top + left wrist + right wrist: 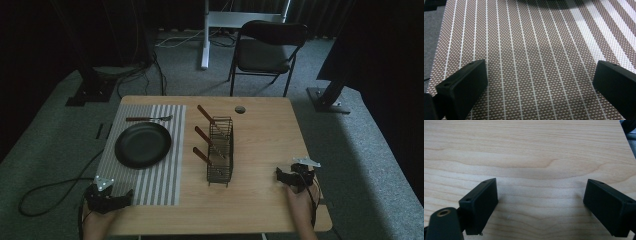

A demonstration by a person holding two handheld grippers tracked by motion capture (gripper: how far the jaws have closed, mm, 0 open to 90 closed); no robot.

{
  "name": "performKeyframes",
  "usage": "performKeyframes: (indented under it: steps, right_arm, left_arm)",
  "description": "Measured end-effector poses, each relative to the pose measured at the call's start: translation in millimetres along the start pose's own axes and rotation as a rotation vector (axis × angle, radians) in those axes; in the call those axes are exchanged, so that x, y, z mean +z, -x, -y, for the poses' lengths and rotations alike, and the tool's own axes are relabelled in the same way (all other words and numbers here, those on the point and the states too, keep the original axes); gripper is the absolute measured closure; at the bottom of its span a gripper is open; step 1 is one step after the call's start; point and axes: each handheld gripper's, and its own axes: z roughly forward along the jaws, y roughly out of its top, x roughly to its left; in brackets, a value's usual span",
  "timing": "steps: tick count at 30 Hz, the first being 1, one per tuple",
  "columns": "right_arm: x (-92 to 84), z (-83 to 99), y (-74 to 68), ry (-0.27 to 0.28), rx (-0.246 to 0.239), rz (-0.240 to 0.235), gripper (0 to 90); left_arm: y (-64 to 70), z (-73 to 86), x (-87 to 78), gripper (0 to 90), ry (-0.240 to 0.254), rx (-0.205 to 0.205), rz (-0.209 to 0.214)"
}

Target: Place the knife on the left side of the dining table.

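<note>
A black plate (143, 144) rests on a striped placemat (165, 180) on the left half of the wooden table (260, 130). A fork or spoon with a brown handle (148, 118) lies on the mat behind the plate. A black wire rack (220, 149) in the middle holds three brown-handled utensils (202, 136). My left gripper (120, 200) sits at the mat's near left corner, open and empty; its jaws spread over the striped placemat (534, 57). My right gripper (281, 175) rests near the table's front right, open, with bare wood (536, 165) between its jaws.
A small round grommet (240, 109) sits in the table's far edge. A dark chair (267, 47) and a white stand base (205, 35) are behind the table. Black stand feet (90, 90) and cables (50, 192) lie on the grey carpet.
</note>
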Motion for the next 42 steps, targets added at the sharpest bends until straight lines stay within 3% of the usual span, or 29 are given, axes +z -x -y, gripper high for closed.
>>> performKeyframes:
  steps: [23,27,32,35,37,42]
  right_arm:
    - [0.0,0.0,0.1,0.0,0.0,0.0,11.3]
    - [0.0,0.0,0.1,0.0,-0.001,0.0,11.3]
    - [0.0,0.1,0.1,0.0,-0.001,0.0,11.2]
    - [0.0,0.1,0.1,0.0,-0.001,0.0,11.3]
    - [0.0,0.0,0.1,0.0,0.0,0.0,11.3]
    - [0.0,0.0,0.1,0.0,0.0,0.0,11.3]
  left_arm:
    - [-0.9,-6.4,0.4,2.1,-0.023,0.002,0.015]
    - [3.3,-13.5,-3.5,2.1,0.002,0.035,0.019]
    - [6.8,-25.7,-9.3,2.1,0.036,0.039,0.063]
    - [7.5,-33.3,-12.0,2.4,0.063,0.029,0.112]
    - [9.3,-37.0,-12.2,3.8,0.066,0.043,0.131]
    - [15.3,-49.3,-12.7,3.7,0.067,0.073,0.139]
